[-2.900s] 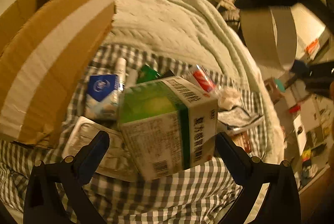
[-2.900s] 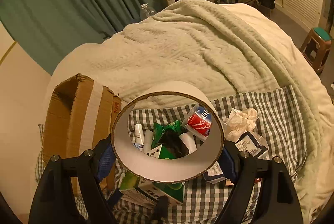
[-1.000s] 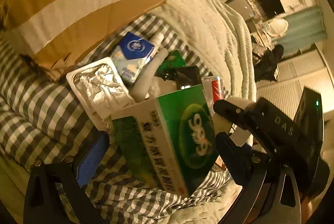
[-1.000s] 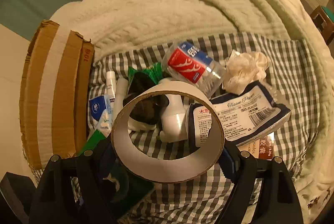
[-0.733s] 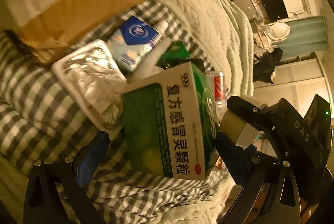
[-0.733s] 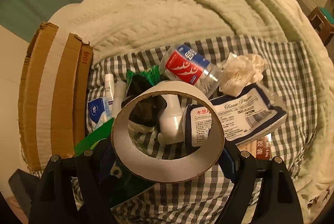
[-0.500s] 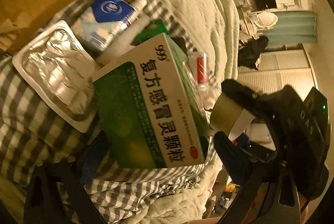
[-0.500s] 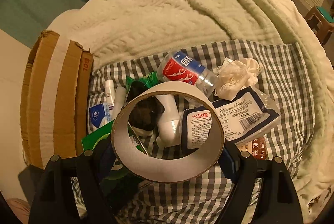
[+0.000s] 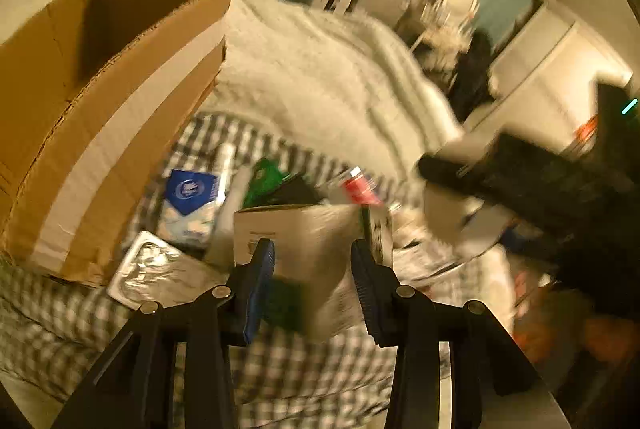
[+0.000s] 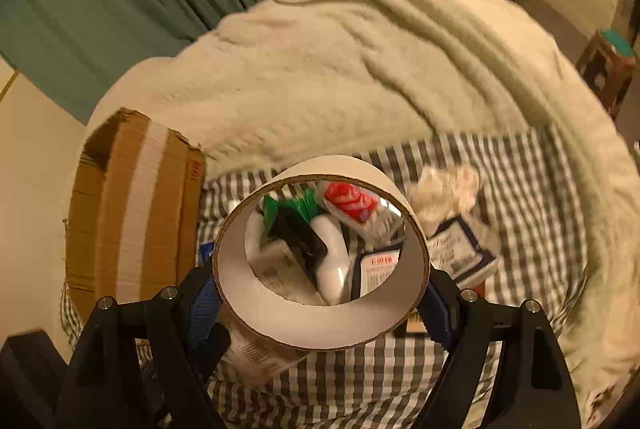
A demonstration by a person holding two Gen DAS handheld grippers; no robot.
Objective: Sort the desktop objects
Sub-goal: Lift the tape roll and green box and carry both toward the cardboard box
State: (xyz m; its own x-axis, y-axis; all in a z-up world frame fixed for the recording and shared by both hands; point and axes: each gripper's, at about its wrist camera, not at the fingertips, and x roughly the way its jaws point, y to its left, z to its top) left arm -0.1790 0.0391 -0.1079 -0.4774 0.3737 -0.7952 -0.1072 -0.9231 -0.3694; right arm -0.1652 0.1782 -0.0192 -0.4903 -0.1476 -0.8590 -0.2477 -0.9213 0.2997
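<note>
L gripper [image 9: 312,269] clamps medicine box [image 9: 308,241] just right of cardboard box [image 9: 100,101]; R gripper [image 10: 320,293] clamps tape roll [image 10: 320,313]. Risk: narrow grip, box may twist out.

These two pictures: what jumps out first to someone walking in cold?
A wide white cardboard tape ring fills the right gripper, framing the clutter behind it. The left gripper clamps a green and white medicine carton above the grey checked cloth. A big brown cardboard box stands at the left.
</note>
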